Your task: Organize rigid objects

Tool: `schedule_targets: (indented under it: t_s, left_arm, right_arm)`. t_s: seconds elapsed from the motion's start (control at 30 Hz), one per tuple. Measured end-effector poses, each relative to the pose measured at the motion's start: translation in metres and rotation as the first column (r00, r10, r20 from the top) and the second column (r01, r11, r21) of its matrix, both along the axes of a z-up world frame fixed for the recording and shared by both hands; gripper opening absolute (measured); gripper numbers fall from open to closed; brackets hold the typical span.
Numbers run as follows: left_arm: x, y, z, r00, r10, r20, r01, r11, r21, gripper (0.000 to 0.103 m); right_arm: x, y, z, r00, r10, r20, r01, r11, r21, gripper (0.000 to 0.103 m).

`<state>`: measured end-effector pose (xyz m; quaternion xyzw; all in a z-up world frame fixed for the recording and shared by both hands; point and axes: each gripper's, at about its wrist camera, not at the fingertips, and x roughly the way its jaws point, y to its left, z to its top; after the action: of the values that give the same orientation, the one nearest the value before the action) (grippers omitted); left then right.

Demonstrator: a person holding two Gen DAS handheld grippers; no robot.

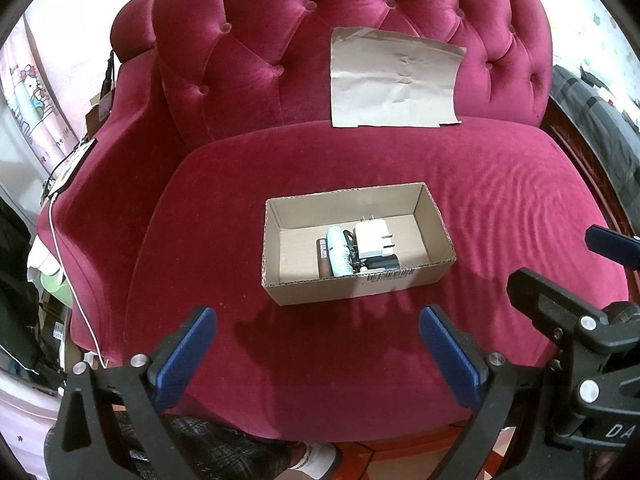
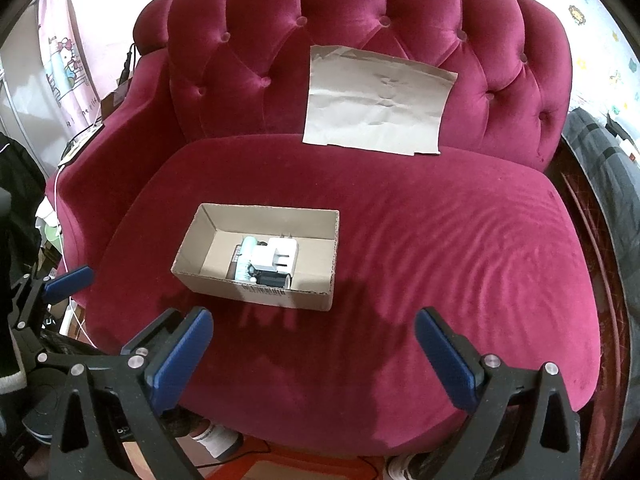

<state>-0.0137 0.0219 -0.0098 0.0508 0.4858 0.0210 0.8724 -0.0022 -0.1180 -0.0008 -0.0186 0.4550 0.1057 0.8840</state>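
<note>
The armchair point(image 1: 360, 152) is showing a deep red velvet, its nap catching the light in soft ripples across the seat and around the tufted buttons of the back. The cardboard box point(image 1: 352, 288) near the seat's middle is looking matt and brown, with rough corrugated edges. A white charger point(image 1: 374, 238) inside is gleaming as smooth plastic. The brown paper sheet point(image 1: 394, 80) at the seat's back edge is lying creased and dull. The left hand-held gripper point(image 1: 318, 354) is showing matt black plastic, blue pads and bright metal screws.
</note>
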Motion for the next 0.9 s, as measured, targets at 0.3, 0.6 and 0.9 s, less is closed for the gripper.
schedule_targets:
  t_s: [0.3, 0.6, 0.9]
  left_arm:
    - [-0.0001, -0.0001, 0.0003, 1.0, 0.001, -0.002, -0.001, 1.0, -0.003, 0.103]
    - [0.0013, -0.0002, 0.003, 1.0, 0.007, -0.001, -0.007, 1.0, -0.006, 0.103]
    - [0.0035, -0.0007, 0.0026, 1.0, 0.001, -0.004, -0.001, 1.0, -0.017, 0.103]
  right_arm:
    - [0.0002, -0.001, 0.0002, 1.0, 0.0, 0.001, 0.0, 1.0, -0.001, 0.103]
    - [0.0008, -0.0012, 0.0015, 1.0, 0.002, 0.008, -0.002, 1.0, -0.003, 0.103]
    - [0.001, -0.0047, 0.0023, 1.0, -0.003, 0.01, 0.003, 1.0, 0.001, 0.103]
